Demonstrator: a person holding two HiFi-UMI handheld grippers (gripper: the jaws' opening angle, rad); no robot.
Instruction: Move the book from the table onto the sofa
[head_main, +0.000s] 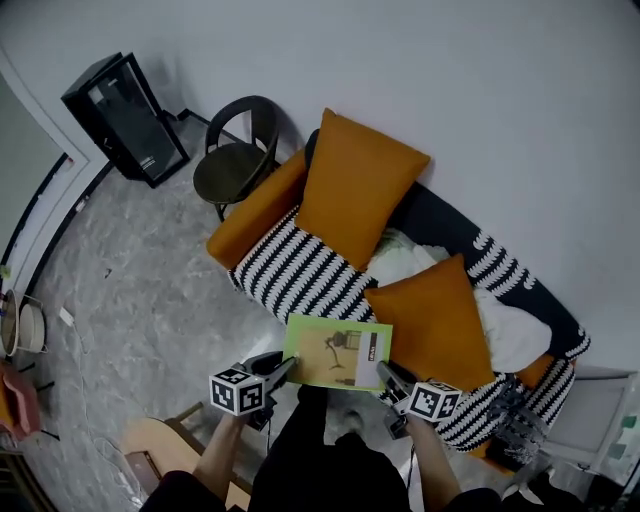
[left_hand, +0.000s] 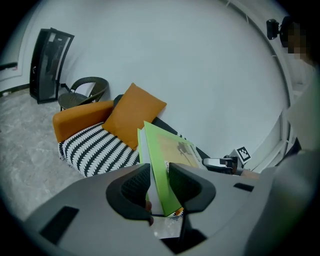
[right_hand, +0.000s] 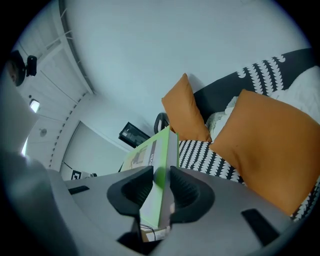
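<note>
A green-covered book (head_main: 338, 352) hangs in the air, held flat between both grippers just in front of the sofa (head_main: 290, 270). My left gripper (head_main: 283, 371) is shut on the book's left edge (left_hand: 161, 170), its jaws pressed on both faces. My right gripper (head_main: 385, 375) is shut on the book's right edge (right_hand: 159, 187) the same way. The sofa has a black-and-white striped seat cover (left_hand: 95, 150), an orange armrest (head_main: 255, 212) and two orange cushions (head_main: 355, 185) (head_main: 437, 318). The book's front edge reaches over the seat's near rim.
A white cloth (head_main: 505, 330) lies on the sofa's right half behind the lower cushion. A round dark chair (head_main: 235, 165) and a black cabinet (head_main: 125, 118) stand left of the sofa. A wooden table (head_main: 165, 440) sits low left by the person's legs.
</note>
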